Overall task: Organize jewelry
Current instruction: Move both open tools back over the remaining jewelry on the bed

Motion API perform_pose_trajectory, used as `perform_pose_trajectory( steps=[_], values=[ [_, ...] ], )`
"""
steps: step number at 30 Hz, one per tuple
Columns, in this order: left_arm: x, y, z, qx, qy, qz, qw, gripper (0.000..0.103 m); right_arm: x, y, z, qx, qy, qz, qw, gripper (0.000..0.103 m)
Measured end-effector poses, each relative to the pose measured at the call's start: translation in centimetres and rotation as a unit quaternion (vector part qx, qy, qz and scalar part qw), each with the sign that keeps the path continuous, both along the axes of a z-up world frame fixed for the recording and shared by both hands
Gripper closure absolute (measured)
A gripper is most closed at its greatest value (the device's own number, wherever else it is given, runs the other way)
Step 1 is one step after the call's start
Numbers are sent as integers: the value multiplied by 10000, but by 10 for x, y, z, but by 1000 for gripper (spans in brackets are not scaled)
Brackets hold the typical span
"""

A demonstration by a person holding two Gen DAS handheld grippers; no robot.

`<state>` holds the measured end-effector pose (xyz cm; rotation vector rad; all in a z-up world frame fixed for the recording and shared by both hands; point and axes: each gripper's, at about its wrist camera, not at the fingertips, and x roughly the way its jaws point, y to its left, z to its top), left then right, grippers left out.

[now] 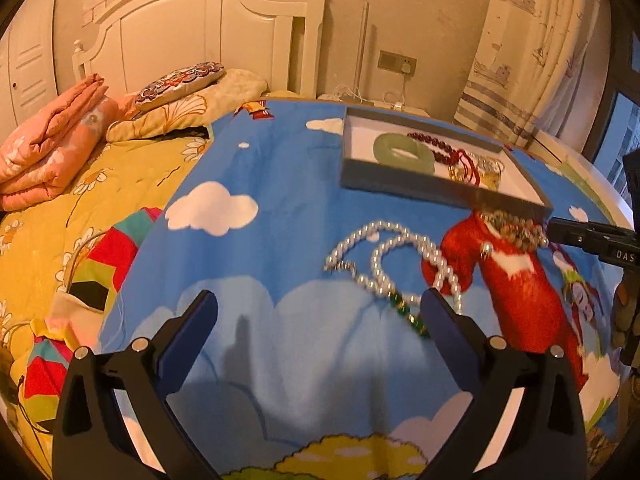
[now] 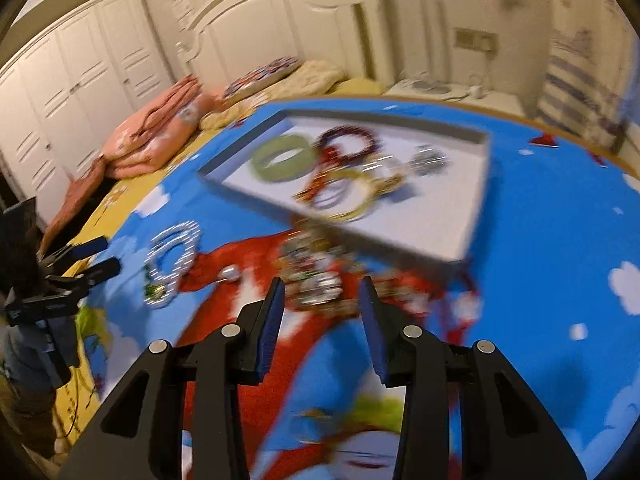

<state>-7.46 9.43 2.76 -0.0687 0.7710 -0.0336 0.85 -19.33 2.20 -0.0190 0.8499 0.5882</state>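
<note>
A grey tray (image 1: 400, 186) with a white floor lies on the blue cartoon bedspread and holds a green jade bangle (image 1: 402, 151), a dark red bead bracelet (image 1: 434, 142) and gold pieces (image 1: 486, 172). The tray also shows in the right wrist view (image 2: 476, 208), blurred. A white pearl necklace (image 1: 394, 258) with green beads (image 1: 404, 310) lies on the spread just ahead of my open, empty left gripper (image 1: 320, 306). A multicoloured bead bracelet (image 1: 516, 228) lies by the tray's near edge. My right gripper (image 2: 322, 294) is open just short of that bracelet (image 2: 316, 276).
Folded pink quilts (image 1: 52, 148) and pillows (image 1: 180, 84) lie at the bed's head on the left, before a white headboard (image 1: 200, 28). A nightstand (image 1: 384, 104) and curtain (image 1: 532, 52) stand beyond the tray. White wardrobes (image 2: 68, 92) line the far left wall.
</note>
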Motion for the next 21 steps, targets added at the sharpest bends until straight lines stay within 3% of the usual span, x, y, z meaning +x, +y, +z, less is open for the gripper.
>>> perform_pose_trajectory(
  steps=[5, 10, 17, 21],
  values=[
    [-3, 4, -7, 60, 37, 47, 10000, 2, -16, 50, -4, 49, 148, 664, 9977, 65],
    [-4, 9, -12, 51, 67, 85, 9999, 2, -18, 85, -16, 67, 490, 983, 9939, 66],
    [-4, 14, -14, -107, 35, -5, 9999, 2, -5, 114, -20, -56, 648, 962, 9932, 65],
    [-6, 15, -13, -184, 4, -62, 9998, 3, 4, 136, -19, -372, 440, 957, 9937, 66]
  ],
)
